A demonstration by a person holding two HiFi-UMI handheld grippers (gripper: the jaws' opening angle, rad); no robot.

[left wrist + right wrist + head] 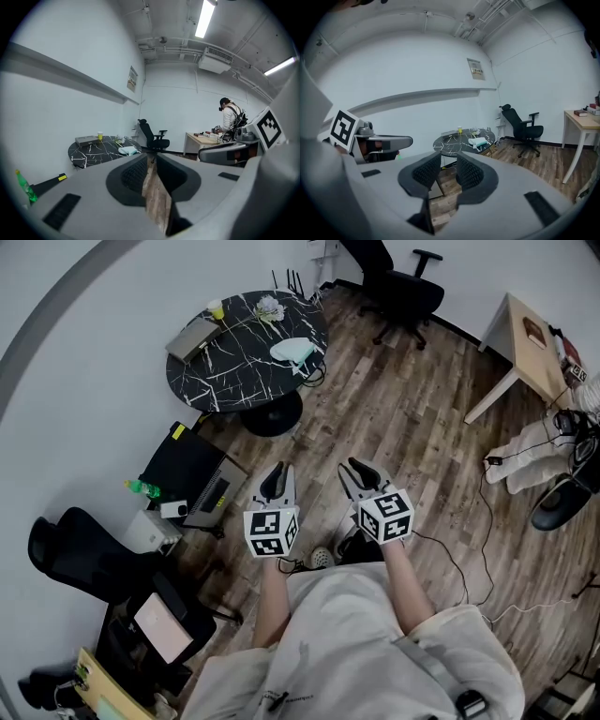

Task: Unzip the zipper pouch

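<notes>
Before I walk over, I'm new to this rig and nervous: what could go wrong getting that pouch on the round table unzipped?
1. Cables trail across the floor near your feet, so you might trip on the way to the table.
2. The pouch lies close to the table's edge. A one-sided pull on the zipper might drag it off, so pin it down first.
3. The left hand-held gripper is shut. Open it before reaching, or it may only nudge the pouch.

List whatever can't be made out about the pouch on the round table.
- Pouch, head view: too small to show its zipper, its slider, or whether it is zipped.
- Pouch, both gripper views: distant and tiny on the table, so no detail shows.
- Pouch's underside: hidden against the tabletop in every view.
</notes>
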